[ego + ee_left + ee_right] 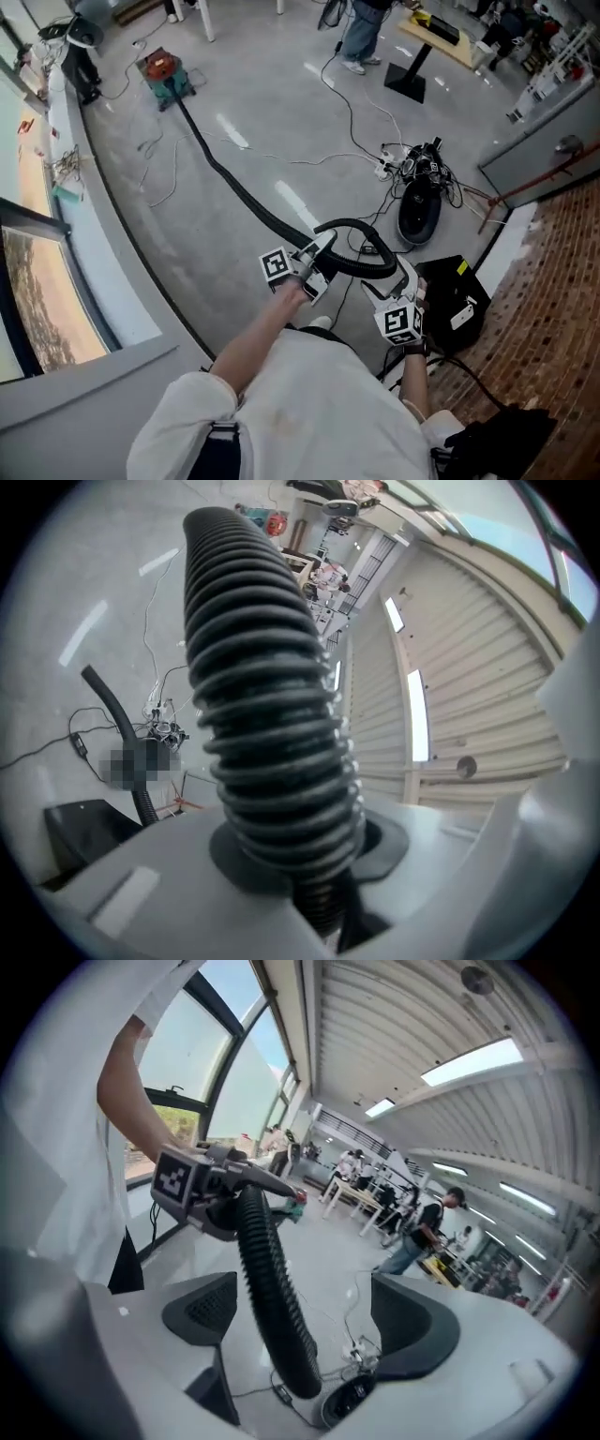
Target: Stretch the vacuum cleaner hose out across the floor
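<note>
Right, status. Left hand-held gripper (317, 251) is clenched on the hose (234, 183). The ribs sit squeezed between its jaws in the left gripper view, so that's my anchor grip near the free end. Right hand-held gripper (307, 1314) is released: jaws wide apart, and the hose runs through the gap with neither pad (202, 1309) touching it. My read: right is placed to regrip further along while left holds the line so it doesn't spring back.

Hose position: it lies on the floor (281, 94), starting at the vacuum cleaner (164, 75) far off on the window side and running near-straight toward me. Then it lifts off and curls into a loop (361, 246) between the two grippers. I judge that loop is the slack to pull out; the long run looks mostly laid.

Clutter:
- Cable tangle with a power strip (401, 164) right of the run, and a black oval unit (418, 214) just beside it.
- Thin white cable (352, 117) snaking over the floor near the hose.
- Black case (459, 302) on the floor just right of my right hand-held gripper, near the brick wall (553, 281).

Dragging the end rightward risks snagging the case or the tangle, I'd say. A person (361, 33) stands far off, well apart from the hose.
</note>
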`<move>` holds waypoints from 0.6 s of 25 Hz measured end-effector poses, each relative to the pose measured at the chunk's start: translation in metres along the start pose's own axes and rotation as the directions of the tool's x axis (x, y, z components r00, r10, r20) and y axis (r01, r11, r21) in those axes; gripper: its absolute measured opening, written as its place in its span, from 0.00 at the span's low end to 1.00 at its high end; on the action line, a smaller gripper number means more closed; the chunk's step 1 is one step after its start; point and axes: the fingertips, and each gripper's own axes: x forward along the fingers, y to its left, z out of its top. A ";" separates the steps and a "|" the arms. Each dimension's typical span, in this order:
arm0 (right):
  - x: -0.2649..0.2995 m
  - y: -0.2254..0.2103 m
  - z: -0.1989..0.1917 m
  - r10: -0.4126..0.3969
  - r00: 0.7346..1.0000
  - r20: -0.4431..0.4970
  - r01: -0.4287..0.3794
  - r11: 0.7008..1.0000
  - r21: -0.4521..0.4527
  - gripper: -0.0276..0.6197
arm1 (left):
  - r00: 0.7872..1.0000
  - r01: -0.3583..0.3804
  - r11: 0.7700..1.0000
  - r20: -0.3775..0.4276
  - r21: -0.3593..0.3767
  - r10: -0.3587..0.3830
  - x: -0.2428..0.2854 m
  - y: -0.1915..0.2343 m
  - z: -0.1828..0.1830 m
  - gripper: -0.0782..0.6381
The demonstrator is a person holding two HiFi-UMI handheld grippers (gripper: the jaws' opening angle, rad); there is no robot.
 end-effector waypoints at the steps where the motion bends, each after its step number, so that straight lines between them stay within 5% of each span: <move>1: 0.013 0.009 0.017 0.047 0.999 0.023 -0.046 0.998 -0.034 0.73 | 1.000 0.007 1.000 -0.008 0.017 -0.007 -0.009 -0.005 0.005 0.24; 4: 0.047 0.042 0.051 0.225 0.973 0.059 -0.217 0.970 -0.113 0.77 | 0.999 0.036 0.998 -0.011 0.043 -0.036 -0.035 -0.023 0.024 0.24; 7: 0.069 0.070 0.074 0.403 0.911 0.084 -0.395 0.913 -0.103 0.77 | 0.997 0.081 0.996 0.004 0.032 -0.081 -0.048 -0.041 0.037 0.24; 15: 0.042 0.145 0.047 0.766 0.642 -0.026 -0.758 0.629 -0.169 0.62 | 0.995 0.094 0.983 -0.035 0.158 -0.090 -0.060 -0.056 0.005 0.25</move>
